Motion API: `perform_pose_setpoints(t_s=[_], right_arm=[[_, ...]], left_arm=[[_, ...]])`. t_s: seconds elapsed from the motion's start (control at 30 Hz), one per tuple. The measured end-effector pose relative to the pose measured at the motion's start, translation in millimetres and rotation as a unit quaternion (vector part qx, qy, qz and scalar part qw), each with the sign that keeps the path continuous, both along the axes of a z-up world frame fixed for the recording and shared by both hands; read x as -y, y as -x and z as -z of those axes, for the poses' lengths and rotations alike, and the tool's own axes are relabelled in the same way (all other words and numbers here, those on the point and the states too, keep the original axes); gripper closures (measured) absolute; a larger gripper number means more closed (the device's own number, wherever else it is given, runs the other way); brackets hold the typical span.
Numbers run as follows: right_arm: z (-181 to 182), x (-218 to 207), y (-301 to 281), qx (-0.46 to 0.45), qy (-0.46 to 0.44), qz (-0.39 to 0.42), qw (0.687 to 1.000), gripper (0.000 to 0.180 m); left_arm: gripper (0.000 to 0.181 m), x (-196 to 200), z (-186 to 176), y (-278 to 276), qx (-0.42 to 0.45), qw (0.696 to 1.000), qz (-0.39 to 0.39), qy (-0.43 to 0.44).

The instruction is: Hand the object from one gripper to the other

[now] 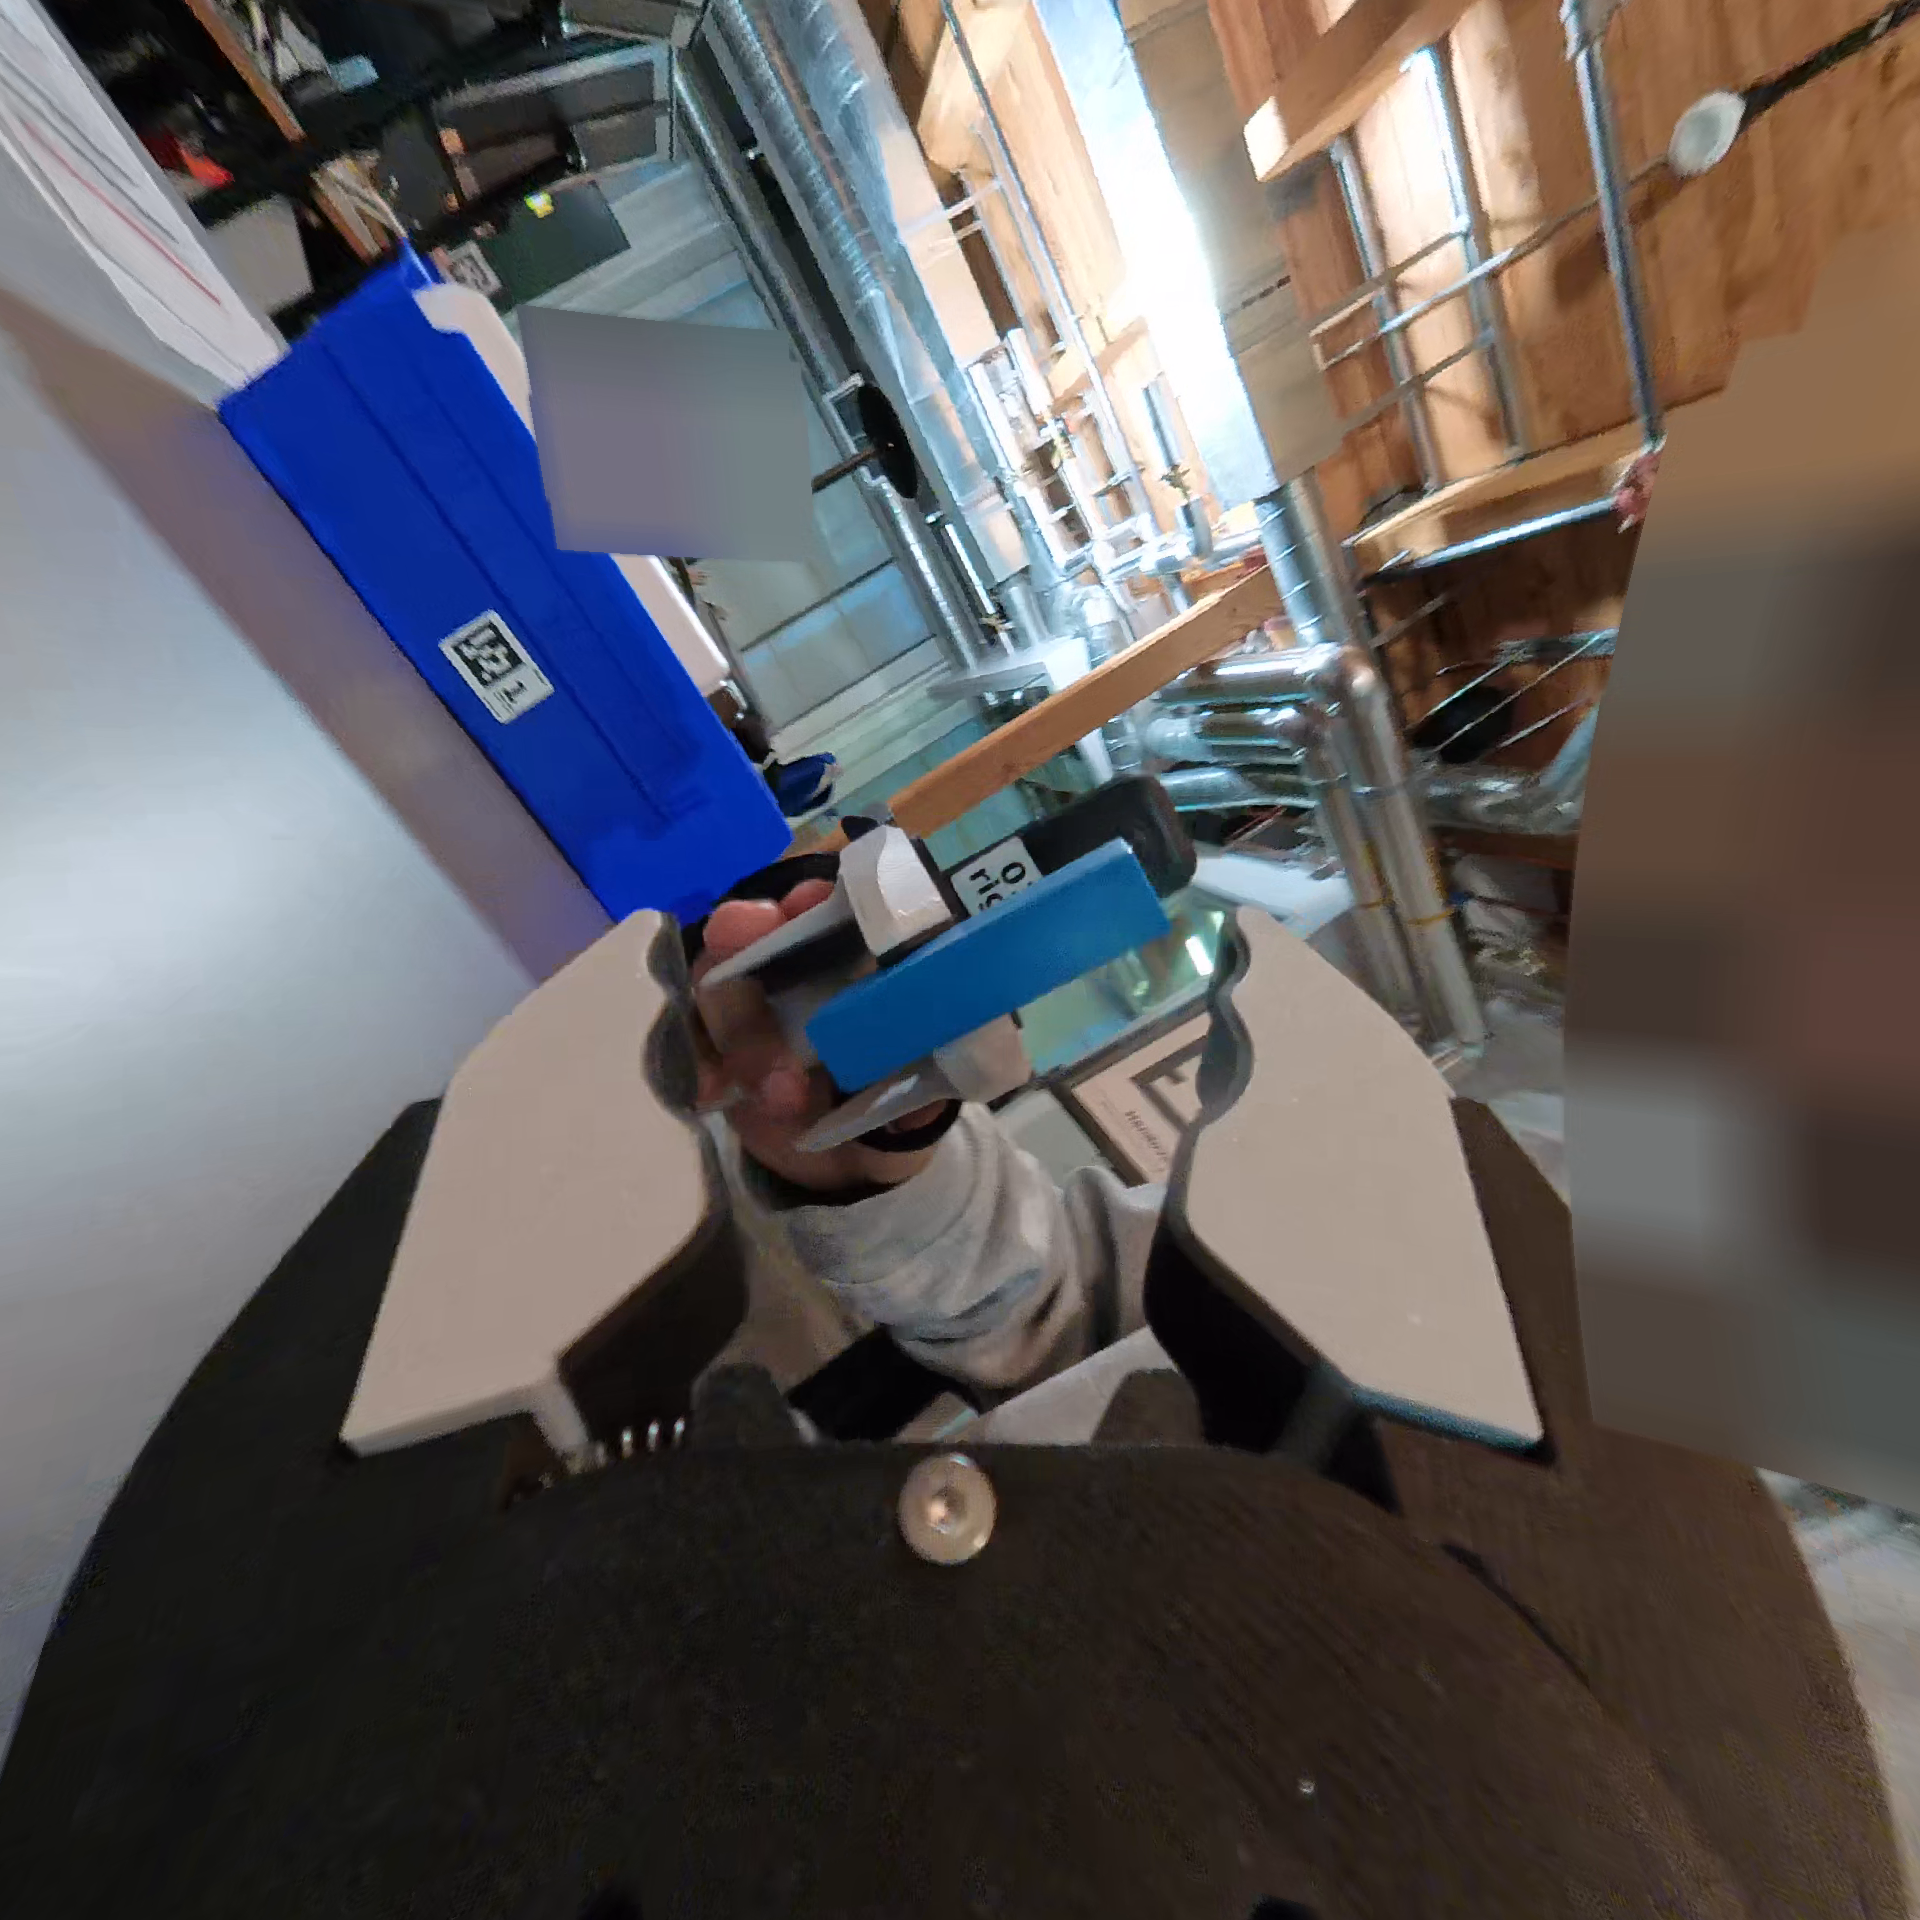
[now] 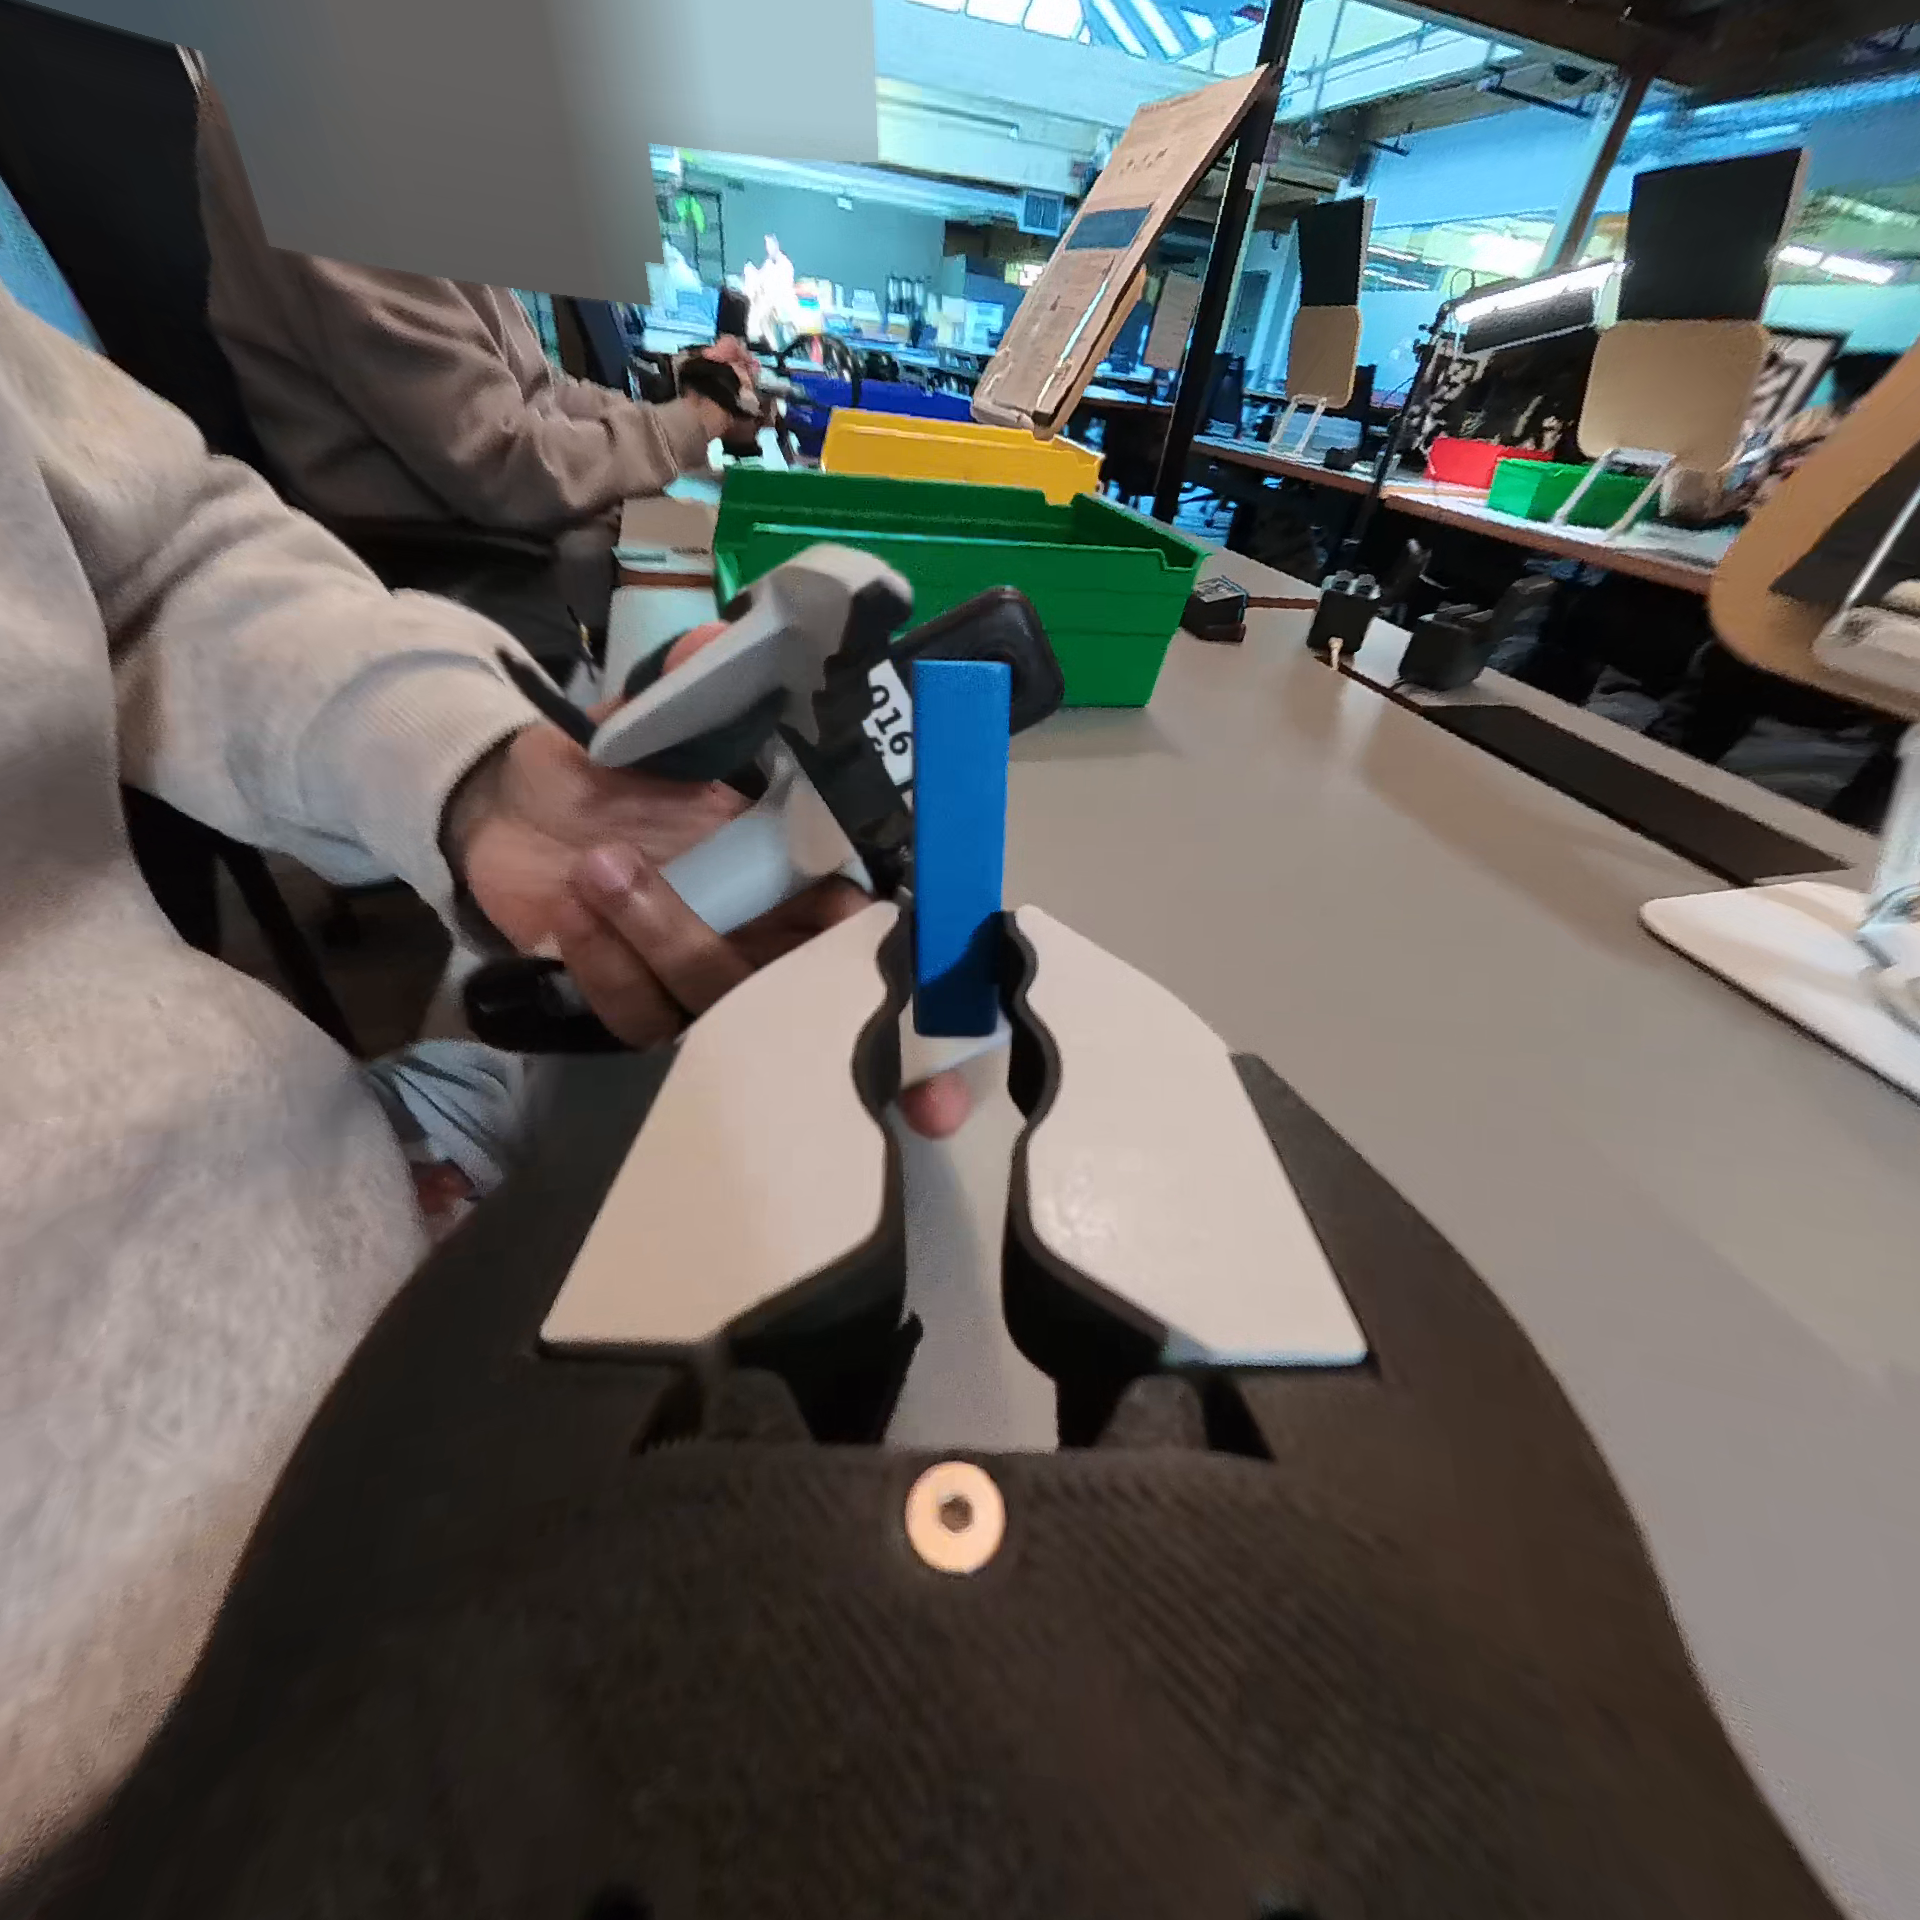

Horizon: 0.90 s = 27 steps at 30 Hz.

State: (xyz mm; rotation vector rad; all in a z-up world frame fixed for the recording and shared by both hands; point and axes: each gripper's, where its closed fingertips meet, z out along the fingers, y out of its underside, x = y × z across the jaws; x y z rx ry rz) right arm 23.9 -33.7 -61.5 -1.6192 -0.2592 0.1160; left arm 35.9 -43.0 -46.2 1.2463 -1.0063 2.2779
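The blue block (image 2: 961,831) is a long rectangular bar. My right gripper (image 2: 956,925) is shut on its lower end and holds it upright above the table. My left gripper (image 1: 951,987) is open wide and empty. In the left wrist view the blue block (image 1: 987,971) lies across the gap between the left fingertips, at or just beyond them, touching neither. The right gripper's white fingers (image 1: 902,894) clamp it there. In the right wrist view the left gripper's hand-held body (image 2: 790,665) sits close behind the block.
The grey table (image 2: 1351,935) runs ahead, with a green bin (image 2: 956,582) and a yellow bin (image 2: 956,452) at the back. A white stand base (image 2: 1787,956) is at the right. A blue bin (image 1: 499,623) shows in the left view. Another person (image 2: 416,416) sits at the left.
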Motion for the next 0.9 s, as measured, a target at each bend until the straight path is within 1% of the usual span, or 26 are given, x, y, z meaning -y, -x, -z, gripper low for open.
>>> perform_pose_setpoints(t_s=[0.03, 0.13, 0.2, 0.23, 0.37, 0.43, 0.57, 0.63, 0.73, 0.87, 0.9], right_arm=[[-2, 1, 0, -0.027, -0.001, -0.005, 1.000, 0.164], [-7, 3, -4, -0.119, -0.001, -0.018, 0.993, 0.164], [-11, 5, -8, -0.171, -0.006, -0.027, 0.985, 0.164], [-12, 6, -8, -0.192, -0.007, -0.033, 0.981, 0.164], [-11, 6, -4, -0.249, 0.007, -0.061, 0.967, 0.164], [-9, 4, 2, -0.253, 0.016, -0.073, 0.965, 0.164], [-4, 2, 11, -0.241, 0.033, -0.088, 0.966, 0.164], [-1, 1, 14, -0.235, 0.040, -0.092, 0.967, 0.164], [1, 0, 16, -0.226, 0.045, -0.093, 0.969, 0.164], [1, -1, 15, -0.221, 0.040, -0.090, 0.970, 0.163], [2, -2, 13, -0.222, 0.039, -0.085, 0.971, 0.158]], left_arm=[[0.082, -1, 0, 0, 0.012, 1.000, -0.007, -0.019], [0.087, -2, -2, 1, 0.055, 0.995, -0.025, -0.079], [0.101, -2, -5, 4, 0.086, 0.989, -0.032, -0.114], [0.107, -2, -6, 6, 0.099, 0.986, -0.035, -0.130], [0.119, -2, -6, 8, 0.134, 0.973, -0.051, -0.181], [0.122, -2, -7, 9, 0.147, 0.967, -0.057, -0.199], [0.139, -7, -15, 11, 0.183, 0.952, -0.086, -0.228], [0.143, -7, -16, 13, 0.193, 0.947, -0.086, -0.241], [0.164, -4, -14, 15, 0.198, 0.944, -0.076, -0.253], [0.165, -6, -13, 14, 0.191, 0.947, -0.075, -0.249], [0.165, -7, -13, 13, 0.189, 0.947, -0.079, -0.249]])
